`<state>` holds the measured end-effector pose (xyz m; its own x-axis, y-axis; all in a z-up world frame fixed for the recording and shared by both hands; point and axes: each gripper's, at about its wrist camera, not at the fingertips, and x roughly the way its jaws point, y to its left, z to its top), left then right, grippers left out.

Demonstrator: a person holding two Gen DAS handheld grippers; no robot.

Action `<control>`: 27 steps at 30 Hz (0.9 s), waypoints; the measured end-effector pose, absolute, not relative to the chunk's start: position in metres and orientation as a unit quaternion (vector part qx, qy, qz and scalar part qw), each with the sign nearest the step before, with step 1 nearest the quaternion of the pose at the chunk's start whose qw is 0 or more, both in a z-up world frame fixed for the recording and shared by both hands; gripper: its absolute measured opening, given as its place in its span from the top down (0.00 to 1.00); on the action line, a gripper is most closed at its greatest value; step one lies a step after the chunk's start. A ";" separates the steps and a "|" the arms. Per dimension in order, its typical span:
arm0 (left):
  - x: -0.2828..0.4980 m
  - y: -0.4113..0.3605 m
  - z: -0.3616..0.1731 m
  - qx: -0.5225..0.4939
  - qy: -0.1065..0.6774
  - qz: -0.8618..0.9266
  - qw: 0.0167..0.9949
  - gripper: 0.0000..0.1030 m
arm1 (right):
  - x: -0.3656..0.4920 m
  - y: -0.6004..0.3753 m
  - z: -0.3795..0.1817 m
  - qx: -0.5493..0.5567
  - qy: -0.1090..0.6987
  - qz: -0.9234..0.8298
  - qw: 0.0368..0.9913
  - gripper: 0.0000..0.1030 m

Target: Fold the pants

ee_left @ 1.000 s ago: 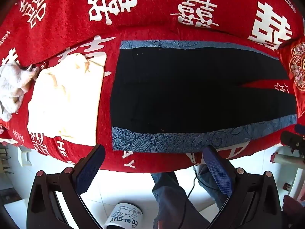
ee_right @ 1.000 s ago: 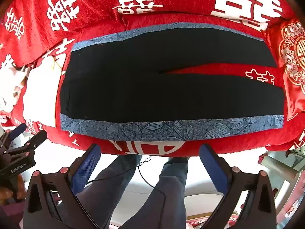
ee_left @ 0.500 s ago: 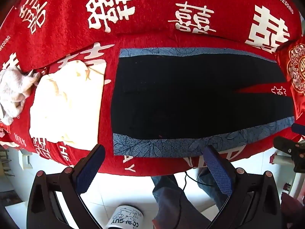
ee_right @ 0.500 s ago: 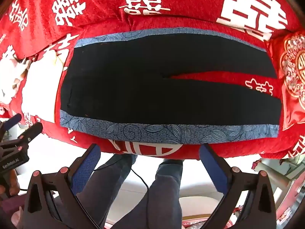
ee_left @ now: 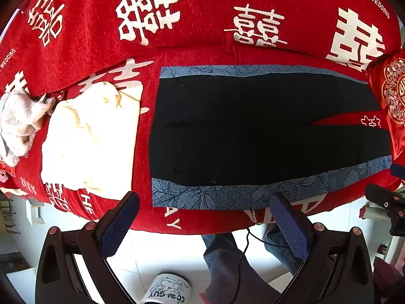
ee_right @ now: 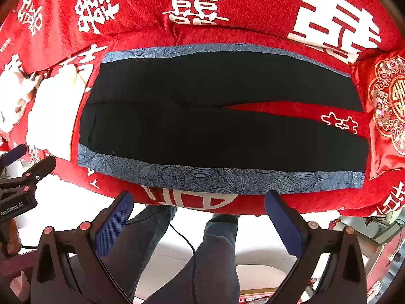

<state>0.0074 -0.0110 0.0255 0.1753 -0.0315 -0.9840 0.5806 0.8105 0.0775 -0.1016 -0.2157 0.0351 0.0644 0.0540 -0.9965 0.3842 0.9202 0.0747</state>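
Pants (ee_left: 265,131): black with 2 blue patterned side bands, spread flat on the red sofa cover (ee_left: 202,20), waist to the left, the 2 legs to the right with a red gap between them.
Left tool (ee_left: 202,217): fingers spread wide, holding nothing, above the near sofa edge close to the waist end.
Right tool (ee_right: 200,215): also spread wide and empty, in front of the near blue band (ee_right: 202,177) at about the middle of the leg.
Step in hand: I judge that folding is not yet begun; the first grip on the near edge is being prepared.
How to do well: take only the near band at 2 places well apart, lift both together, and lay this leg evenly on the far one so the bands meet.
Left view only: cream cloth (ee_left: 93,139) and pale plush toy (ee_left: 17,124) shown clearly beside the waist.
Right view only: the leg ends near the embroidered cushion (ee_right: 387,106), and the full opening between the legs.
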 end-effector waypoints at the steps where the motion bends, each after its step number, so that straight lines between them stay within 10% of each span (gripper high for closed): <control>1: 0.008 -0.012 0.026 0.227 0.606 -0.209 0.733 0.00 | -0.101 -0.216 0.036 0.162 0.674 -0.116 0.711 0.00; 27: 0.003 -0.022 0.042 0.242 0.573 -0.191 0.760 0.00 | -0.097 -0.225 0.046 0.151 0.659 -0.112 0.728 0.00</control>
<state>0.0029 -0.0217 0.0420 0.2712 -0.0133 -0.9624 0.5669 0.8103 0.1485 -0.0972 -0.2251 0.0463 0.1067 0.0357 -0.9936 0.3621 0.9294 0.0722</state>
